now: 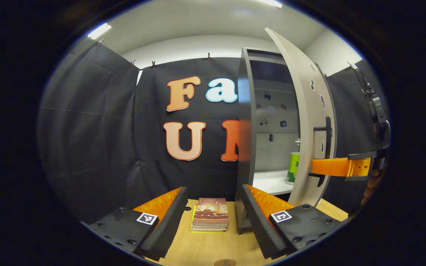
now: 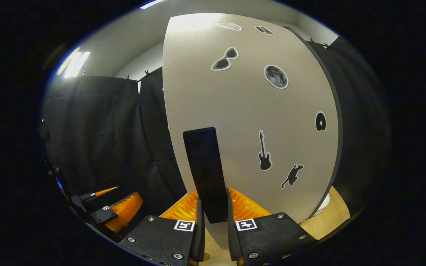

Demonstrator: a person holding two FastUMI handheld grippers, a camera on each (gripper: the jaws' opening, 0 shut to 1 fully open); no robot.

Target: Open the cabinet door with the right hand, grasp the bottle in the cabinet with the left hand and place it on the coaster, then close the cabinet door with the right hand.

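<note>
The right gripper (image 2: 213,218) is clamped on the black handle (image 2: 205,173) of the cabinet door (image 2: 242,111), which stands partly open. The left gripper (image 1: 211,218), fingers apart, waits before the door; the bottle (image 1: 293,168) stands behind it. Reaching now risks striking the door's edge.

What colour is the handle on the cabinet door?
Black, a flat vertical bar. The handle shows best in the right gripper view, clamped by the right gripper.

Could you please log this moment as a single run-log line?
phase: opening door | right gripper: shut on door handle | cabinet door: partly open | left gripper: open, waiting | bottle: on cabinet shelf
</note>
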